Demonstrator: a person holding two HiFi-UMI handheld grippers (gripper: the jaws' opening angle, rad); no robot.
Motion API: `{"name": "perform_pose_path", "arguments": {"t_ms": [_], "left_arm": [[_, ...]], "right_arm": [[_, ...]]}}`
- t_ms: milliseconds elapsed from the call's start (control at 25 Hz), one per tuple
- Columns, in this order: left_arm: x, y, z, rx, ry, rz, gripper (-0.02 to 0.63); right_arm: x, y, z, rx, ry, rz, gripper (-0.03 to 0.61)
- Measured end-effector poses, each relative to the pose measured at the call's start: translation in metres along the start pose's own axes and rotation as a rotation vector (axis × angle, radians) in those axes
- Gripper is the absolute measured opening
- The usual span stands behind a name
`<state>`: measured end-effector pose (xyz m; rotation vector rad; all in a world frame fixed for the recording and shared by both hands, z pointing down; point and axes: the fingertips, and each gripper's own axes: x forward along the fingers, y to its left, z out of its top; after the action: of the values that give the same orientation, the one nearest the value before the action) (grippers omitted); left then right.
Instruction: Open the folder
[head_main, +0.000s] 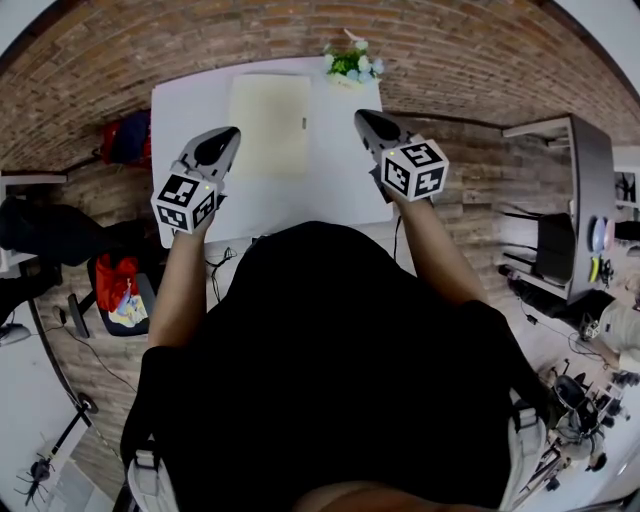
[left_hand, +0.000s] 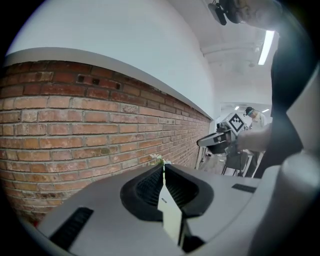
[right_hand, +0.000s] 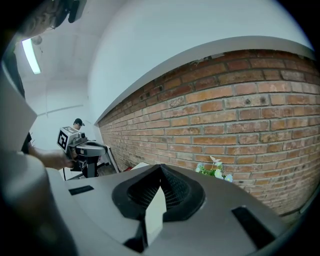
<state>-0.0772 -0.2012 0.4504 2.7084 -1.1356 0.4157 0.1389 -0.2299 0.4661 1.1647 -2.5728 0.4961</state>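
A pale yellow folder (head_main: 270, 125) lies closed and flat on the white table (head_main: 190, 110), toward its far middle. My left gripper (head_main: 228, 134) hovers over the table just left of the folder, its jaws together with nothing between them. My right gripper (head_main: 363, 116) hovers just right of the folder, jaws also together and empty. In the left gripper view the left gripper (left_hand: 163, 165) points at the brick wall, with the right gripper (left_hand: 220, 139) off to its right. The right gripper view has the right gripper (right_hand: 160, 166) closed and the left gripper (right_hand: 83, 146) at far left. The folder is hidden in both gripper views.
A small pot of white flowers (head_main: 351, 62) stands at the table's far edge, near the right gripper. A brick wall (left_hand: 75, 120) rises behind the table. Red bags (head_main: 118, 280) sit on the floor at left and a dark shelf unit (head_main: 585, 190) stands at right.
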Motion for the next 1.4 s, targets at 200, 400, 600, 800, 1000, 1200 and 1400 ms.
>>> {"name": "perform_pose_path", "arguments": {"t_ms": [200, 400, 600, 800, 1000, 1200, 1400], "left_arm": [[0.007, -0.007, -0.006, -0.006, 0.013, 0.005, 0.02], [0.016, -0.013, -0.012, -0.01, 0.029, 0.004, 0.02], [0.023, -0.021, -0.024, -0.006, 0.057, -0.001, 0.02], [0.029, -0.027, -0.039, 0.035, 0.087, 0.005, 0.02], [0.035, -0.034, -0.05, 0.038, 0.109, -0.005, 0.019], [0.042, -0.04, -0.062, 0.07, 0.125, -0.006, 0.019], [0.054, -0.048, -0.08, 0.096, 0.162, -0.021, 0.02]], "right_arm": [[-0.001, -0.006, -0.01, -0.003, 0.018, 0.016, 0.028], [-0.001, -0.009, -0.022, -0.002, 0.044, 0.03, 0.028], [0.001, -0.01, -0.038, -0.007, 0.076, 0.04, 0.028], [0.0, -0.01, -0.054, 0.017, 0.105, 0.053, 0.028], [-0.001, -0.005, -0.066, 0.025, 0.128, 0.065, 0.028], [-0.001, 0.0, -0.078, 0.029, 0.151, 0.075, 0.028], [-0.002, -0.002, -0.089, 0.028, 0.171, 0.078, 0.028]]}}
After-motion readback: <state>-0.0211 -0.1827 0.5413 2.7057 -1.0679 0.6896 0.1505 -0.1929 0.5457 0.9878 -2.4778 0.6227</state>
